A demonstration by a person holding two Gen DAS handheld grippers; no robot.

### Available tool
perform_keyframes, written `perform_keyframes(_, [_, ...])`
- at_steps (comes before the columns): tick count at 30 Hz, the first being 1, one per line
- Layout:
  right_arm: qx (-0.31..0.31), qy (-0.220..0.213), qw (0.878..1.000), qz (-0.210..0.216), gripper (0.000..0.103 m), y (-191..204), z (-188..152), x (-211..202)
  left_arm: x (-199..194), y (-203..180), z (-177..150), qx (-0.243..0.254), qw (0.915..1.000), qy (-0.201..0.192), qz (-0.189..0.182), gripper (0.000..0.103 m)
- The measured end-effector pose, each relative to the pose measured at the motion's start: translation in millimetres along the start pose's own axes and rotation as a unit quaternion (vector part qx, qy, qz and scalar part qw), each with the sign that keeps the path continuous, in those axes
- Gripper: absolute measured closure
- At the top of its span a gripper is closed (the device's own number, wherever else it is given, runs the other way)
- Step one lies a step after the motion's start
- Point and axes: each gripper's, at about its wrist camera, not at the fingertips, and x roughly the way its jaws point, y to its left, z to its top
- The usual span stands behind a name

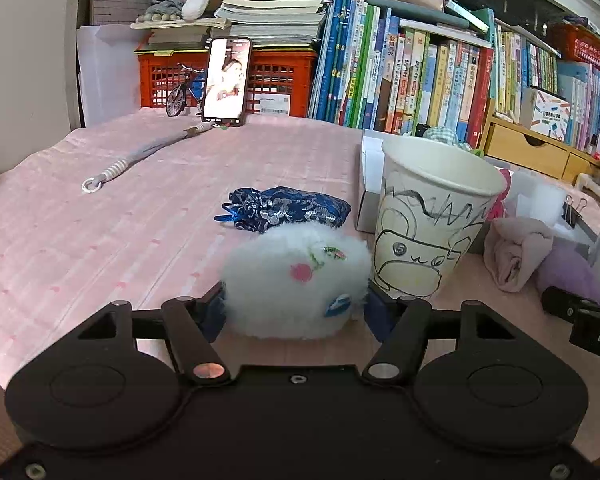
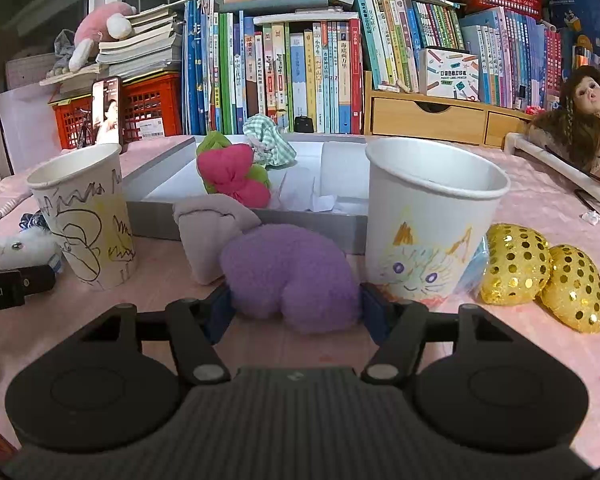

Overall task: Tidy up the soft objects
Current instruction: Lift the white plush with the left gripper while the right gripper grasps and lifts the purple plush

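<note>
- Nearest each camera sits a claw with a plush between its blue pads: the left claw (image 1: 296,306) around a white plush (image 1: 296,284), the right claw (image 2: 296,304) around a purple plush (image 2: 292,276).
- Left claw's pads touch the white fluff on both sides, pinching it low while it rests on the pink surface (image 1: 100,240), just beside the scribbled cup (image 1: 432,216).
- Right claw's pads press the purple plush at its flanks; it lies on the surface between the scribbled cup (image 2: 88,216) and the cat cup (image 2: 428,220), touching a folded beige cloth (image 2: 208,232) behind it.
- Both plush toys look very light and squashy, so I judge the pile will compress a good deal before the grip firms up.
- Long fur may slip a little; a hold across the widest part of the body, low and centred, seems safest.
- Nothing here looks fragile, but the paper cups are light and tip easily, so a lift should go straight up and clear of their rims.
- Grey tray (image 2: 160,168) behind already holds a pink-and-green bundle (image 2: 236,172) and a checked cloth (image 2: 268,140), a likely home for soft things.
- Blue pouch (image 1: 284,208) and gold sequin pieces (image 2: 540,272) wait on the surface.
</note>
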Motion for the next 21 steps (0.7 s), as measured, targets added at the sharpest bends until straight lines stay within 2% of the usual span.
perform_keyframes(21, [-0.020, -0.060, 0.998, 0.025, 0.036, 12.0, 19.5, -37.9, -39.8, -0.5, 29.8, 0.002, 0.9984, -0.055, -0.012, 0.039])
